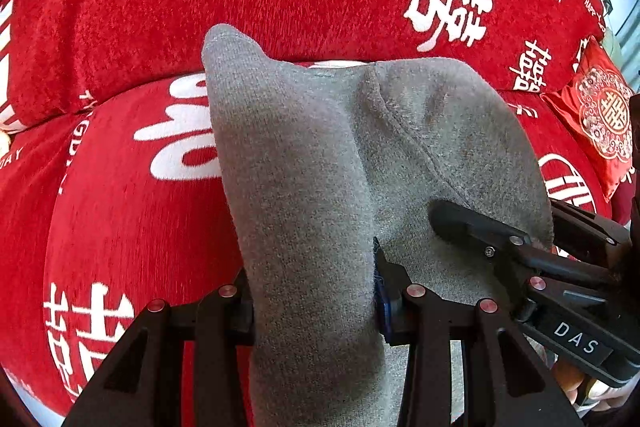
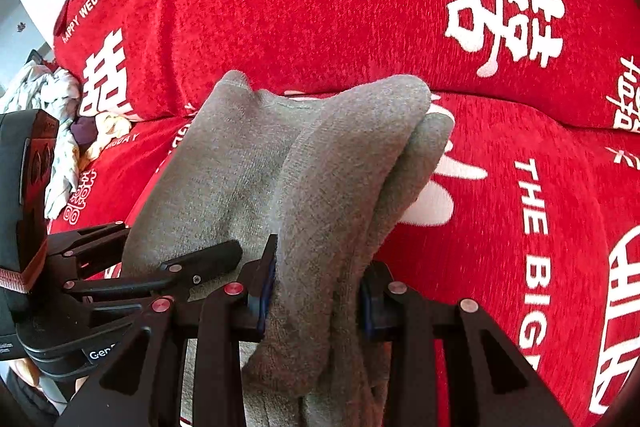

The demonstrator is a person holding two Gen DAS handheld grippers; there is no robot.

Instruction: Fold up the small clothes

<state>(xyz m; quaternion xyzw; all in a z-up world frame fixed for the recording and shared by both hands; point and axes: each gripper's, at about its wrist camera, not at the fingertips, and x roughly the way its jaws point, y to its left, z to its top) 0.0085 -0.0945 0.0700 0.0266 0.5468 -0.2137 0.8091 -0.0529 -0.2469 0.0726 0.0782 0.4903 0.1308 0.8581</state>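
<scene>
Left claw: my left gripper (image 1: 316, 303) is pinching a bunched fold of the grey garment (image 1: 304, 155), cloth filling the gap between both pads.
Right claw: my right gripper (image 2: 316, 291) is likewise clamped on a thick, doubled fold of the same grey garment (image 2: 312, 163); I judge it is holding several layers at once.
Spacing: my two claws sit just beside each other, each showing in the other's camera, the right gripper (image 1: 532, 247) at the lower right of my left view.
Garment: it is a soft grey knit, held up off the surface, its loose ends rising away from my claws and one corner standing up in a point.
Surface: below and behind is the red cover (image 1: 120, 187) with white characters and lettering, apparently over cushions.
Surroundings: a red embroidered pouch (image 1: 600, 123) lies at the far right of my left view; a pile of light clothes (image 2: 60, 131) sits at the left edge of my right view.
Risk, slipping: the knit is thick and bunched, so an inner layer could slide out of my pinch.
Risk, crooked fold: with my claws this close, the free ends may droop unevenly and land askew.
Risk, collision: my fingers could knock together if I bring them nearer.
</scene>
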